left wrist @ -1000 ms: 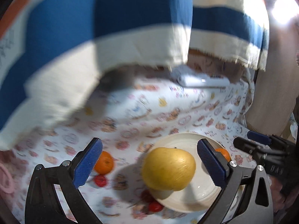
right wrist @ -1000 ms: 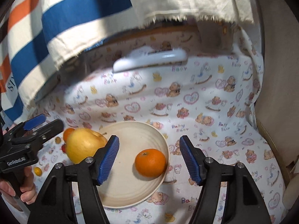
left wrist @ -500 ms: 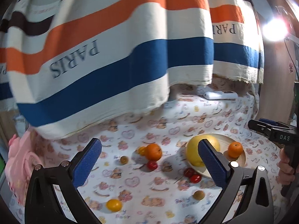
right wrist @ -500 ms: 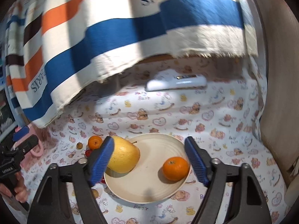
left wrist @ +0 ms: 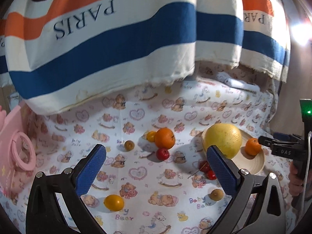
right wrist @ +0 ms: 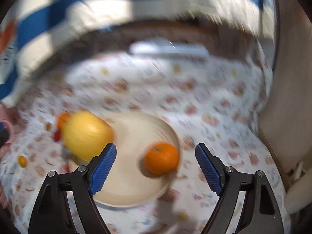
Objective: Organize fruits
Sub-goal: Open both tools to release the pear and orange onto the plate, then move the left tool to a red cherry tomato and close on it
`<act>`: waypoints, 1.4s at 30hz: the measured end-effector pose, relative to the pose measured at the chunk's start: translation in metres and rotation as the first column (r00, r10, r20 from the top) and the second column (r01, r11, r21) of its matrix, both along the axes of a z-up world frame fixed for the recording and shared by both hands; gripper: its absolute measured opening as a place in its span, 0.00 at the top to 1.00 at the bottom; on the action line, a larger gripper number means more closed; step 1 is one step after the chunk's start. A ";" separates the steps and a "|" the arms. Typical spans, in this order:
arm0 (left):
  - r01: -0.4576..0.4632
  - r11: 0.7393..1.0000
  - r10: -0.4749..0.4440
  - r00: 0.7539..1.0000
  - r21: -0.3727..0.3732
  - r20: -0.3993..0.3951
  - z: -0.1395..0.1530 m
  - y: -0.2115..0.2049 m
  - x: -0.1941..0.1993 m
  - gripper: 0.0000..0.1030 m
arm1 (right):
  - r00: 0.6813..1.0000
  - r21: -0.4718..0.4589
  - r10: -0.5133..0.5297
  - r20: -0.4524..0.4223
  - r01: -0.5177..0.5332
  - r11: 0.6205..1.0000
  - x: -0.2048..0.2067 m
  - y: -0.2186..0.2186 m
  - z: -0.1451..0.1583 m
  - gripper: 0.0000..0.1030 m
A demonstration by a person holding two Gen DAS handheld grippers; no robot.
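A pale plate (left wrist: 253, 167) on the bear-print cloth holds a big yellow fruit (left wrist: 223, 139) and a small orange (left wrist: 252, 146). Left of it on the cloth lie an orange (left wrist: 164, 137), a red fruit (left wrist: 162, 154), red cherries (left wrist: 206, 168), a yellow fruit (left wrist: 114, 201) and small brown ones (left wrist: 129, 144). My left gripper (left wrist: 156, 150) hangs open over the cloth with nothing in it. The right wrist view is blurred. My right gripper (right wrist: 156, 147) hovers over the plate (right wrist: 136, 191); its jaws are closing, with the small orange (right wrist: 161, 158) lying free between them.
A striped cloth marked PARIS (left wrist: 117, 48) hangs over the back of the surface. A white device (left wrist: 241, 84) lies under it. Something pink (left wrist: 13, 146) sits at the left edge. A beige panel (right wrist: 288, 97) bounds the right side. A hand (left wrist: 295, 181) holds the right gripper (left wrist: 265, 139).
The left gripper has drawn back from the plate and away to the left, so the loose fruits now show. The right gripper rose, widened its jaws, then dropped back toward the plate.
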State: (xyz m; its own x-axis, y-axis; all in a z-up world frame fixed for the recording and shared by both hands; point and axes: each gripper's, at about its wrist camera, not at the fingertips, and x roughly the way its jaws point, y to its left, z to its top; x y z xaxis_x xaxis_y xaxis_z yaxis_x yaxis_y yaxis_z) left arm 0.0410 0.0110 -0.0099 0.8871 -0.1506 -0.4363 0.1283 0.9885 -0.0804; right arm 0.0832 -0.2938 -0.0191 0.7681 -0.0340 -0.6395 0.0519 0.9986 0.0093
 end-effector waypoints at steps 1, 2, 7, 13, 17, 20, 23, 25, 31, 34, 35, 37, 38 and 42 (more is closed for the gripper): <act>-0.006 1.000 0.006 1.000 -0.004 -0.008 -0.001 0.001 0.002 0.01 | 0.999 0.004 -0.004 -0.043 0.004 1.000 0.003 -0.004 -0.004 0.26; -0.013 1.000 0.012 1.000 -0.010 -0.015 -0.003 0.003 0.004 0.01 | 0.996 0.008 -0.002 -0.086 0.003 1.000 0.007 -0.008 -0.008 0.28; -0.042 0.999 0.041 0.999 -0.031 -0.032 -0.006 0.011 0.008 0.01 | 0.966 0.054 0.025 -0.256 -0.011 0.998 0.024 -0.019 -0.035 0.44; -0.066 0.997 0.065 0.997 -0.025 -0.050 -0.009 0.014 0.012 0.01 | 0.971 0.049 -0.002 -0.237 0.014 0.999 0.022 -0.024 -0.042 0.85; -0.091 0.996 0.090 0.994 -0.008 -0.060 -0.012 0.016 0.015 0.01 | 0.978 -0.029 -0.084 -0.189 0.080 0.996 0.024 -0.031 -0.041 0.90; -0.100 0.995 0.099 0.992 -0.001 -0.075 -0.013 0.018 0.017 0.01 | 0.974 0.005 -0.119 -0.193 0.122 0.993 0.028 -0.047 -0.038 0.92; -0.109 0.994 0.110 0.990 0.011 -0.087 -0.015 0.018 0.019 0.01 | 0.971 0.017 -0.144 -0.191 0.150 0.988 0.030 -0.057 -0.036 0.93; -0.108 0.994 0.108 0.990 0.012 -0.092 -0.016 0.018 0.019 0.01 | 0.970 0.001 -0.151 -0.189 0.154 0.988 0.032 -0.056 -0.035 0.93; -0.033 0.999 0.033 0.994 0.002 -0.103 -0.017 0.011 0.019 0.01 | 0.981 -0.022 -0.172 -0.085 0.170 0.985 0.018 -0.047 -0.012 0.91; 0.028 1.000 -0.029 0.989 -0.008 -0.145 -0.021 0.000 0.024 0.07 | 0.990 0.056 -0.143 -0.021 0.144 0.988 0.006 -0.049 0.003 0.72; 0.046 0.999 -0.047 0.984 -0.010 -0.171 -0.023 -0.005 0.027 0.12 | 0.991 0.068 -0.135 0.001 0.134 0.989 0.003 -0.047 0.007 0.68; 0.073 0.997 -0.077 0.969 -0.029 -0.235 -0.025 -0.013 0.035 0.19 | 0.993 0.076 -0.113 0.029 0.110 0.991 0.000 -0.042 0.011 0.66; 0.087 0.995 -0.094 0.960 -0.041 -0.262 -0.026 -0.018 0.039 0.24 | 0.995 0.084 -0.096 0.036 0.093 0.992 0.000 -0.040 0.011 0.66; 0.127 0.991 -0.131 0.936 -0.034 -0.328 -0.027 -0.039 0.052 0.38 | 0.998 0.110 -0.034 0.053 0.028 0.994 -0.003 -0.027 0.014 0.66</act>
State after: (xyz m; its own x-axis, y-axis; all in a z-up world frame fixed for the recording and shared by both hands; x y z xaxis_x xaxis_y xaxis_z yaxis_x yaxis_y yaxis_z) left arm 0.0935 -0.0275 -0.0368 0.6673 -0.2614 -0.6974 0.2188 0.9639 -0.1518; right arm 0.0798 -0.3204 -0.0054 0.8018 0.0087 -0.5975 0.0797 0.9894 0.1214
